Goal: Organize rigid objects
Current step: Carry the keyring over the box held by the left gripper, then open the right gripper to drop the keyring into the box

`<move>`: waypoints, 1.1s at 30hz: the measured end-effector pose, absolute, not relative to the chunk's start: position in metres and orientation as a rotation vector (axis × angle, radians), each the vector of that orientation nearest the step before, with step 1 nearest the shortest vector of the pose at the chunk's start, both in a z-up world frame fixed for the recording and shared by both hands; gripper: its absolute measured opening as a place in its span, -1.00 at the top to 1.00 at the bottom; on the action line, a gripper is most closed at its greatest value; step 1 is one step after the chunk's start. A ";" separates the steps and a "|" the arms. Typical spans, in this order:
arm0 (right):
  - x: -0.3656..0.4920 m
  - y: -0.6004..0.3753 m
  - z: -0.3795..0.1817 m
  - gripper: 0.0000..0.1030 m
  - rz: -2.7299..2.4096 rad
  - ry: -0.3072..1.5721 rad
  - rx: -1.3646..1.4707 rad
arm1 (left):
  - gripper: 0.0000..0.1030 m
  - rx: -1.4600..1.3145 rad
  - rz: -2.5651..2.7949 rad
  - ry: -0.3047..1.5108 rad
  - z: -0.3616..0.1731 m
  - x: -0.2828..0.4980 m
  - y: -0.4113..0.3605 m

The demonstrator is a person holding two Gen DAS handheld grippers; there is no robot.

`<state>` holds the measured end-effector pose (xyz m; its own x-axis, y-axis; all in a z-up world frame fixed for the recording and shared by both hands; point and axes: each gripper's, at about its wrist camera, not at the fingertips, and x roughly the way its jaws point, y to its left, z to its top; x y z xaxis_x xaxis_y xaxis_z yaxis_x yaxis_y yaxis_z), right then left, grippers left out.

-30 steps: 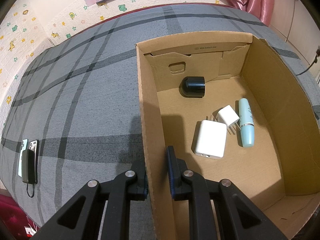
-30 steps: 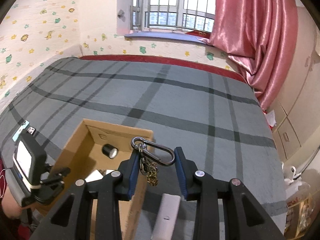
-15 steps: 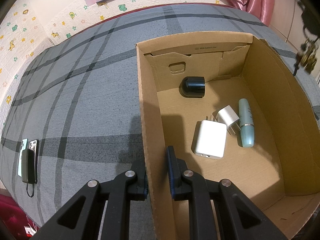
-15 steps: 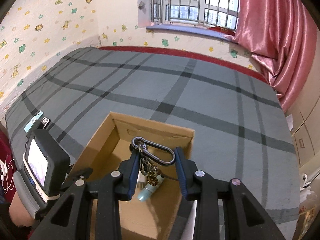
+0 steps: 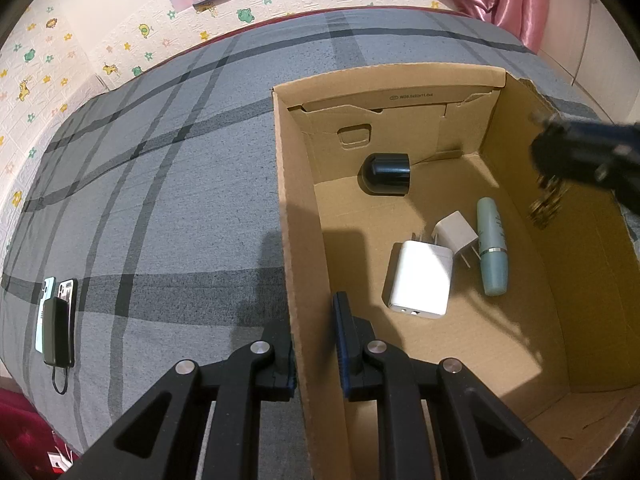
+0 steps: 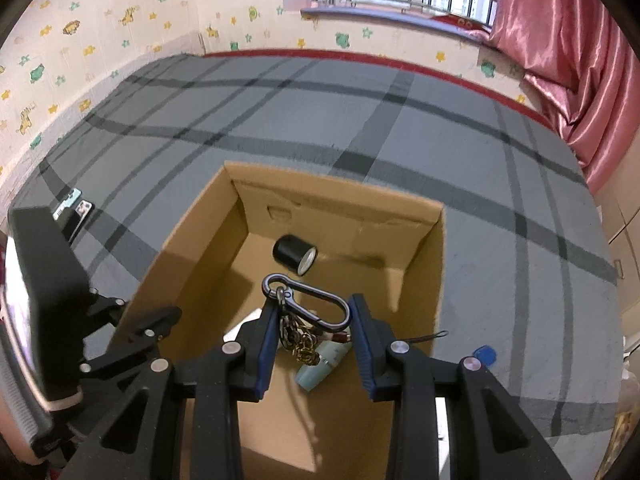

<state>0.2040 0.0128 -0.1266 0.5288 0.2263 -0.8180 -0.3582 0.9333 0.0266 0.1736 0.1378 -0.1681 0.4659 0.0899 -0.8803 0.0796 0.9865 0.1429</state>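
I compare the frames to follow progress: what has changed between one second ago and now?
The right claw, shut on the carabiner keychain, moved from beside the cardboard box to above its inside, and now shows in the left view. The left claw stayed clamped on the box's wall. The black cap, both chargers and the teal tube stayed put.

The box (image 5: pixel 304 240) clamped in the left gripper (image 5: pixel 314 344) is plain brown cardboard, matt and a little fibrous, torn along its far flap. Between the right gripper's (image 6: pixel 312 320) blue rubbery pads hangs a smooth grey metal clip (image 6: pixel 304 300) with dull brassy chain. Below it lie a glossy black cap (image 6: pixel 294 254) and matt white plastic chargers (image 5: pixel 420 280). The bedcover (image 5: pixel 160 200) is soft, woven grey cloth.
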 end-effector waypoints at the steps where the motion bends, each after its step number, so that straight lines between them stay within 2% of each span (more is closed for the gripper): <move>1: 0.206 0.014 -0.130 0.30 0.352 0.962 -0.151 | 0.69 0.174 0.007 1.088 -0.168 0.174 0.138; 14: 0.223 0.031 -0.176 0.30 0.346 1.101 -0.157 | 0.69 0.174 0.006 1.088 -0.168 0.173 0.137; 29: 0.229 0.036 -0.191 0.29 0.334 1.165 -0.173 | 0.69 0.180 0.010 1.087 -0.169 0.174 0.136; 32: 0.229 0.035 -0.194 0.27 0.334 1.173 -0.170 | 0.69 0.185 0.013 1.085 -0.169 0.174 0.135; 33: 0.229 0.035 -0.193 0.16 0.340 1.170 -0.163 | 0.69 0.188 0.013 1.085 -0.169 0.174 0.135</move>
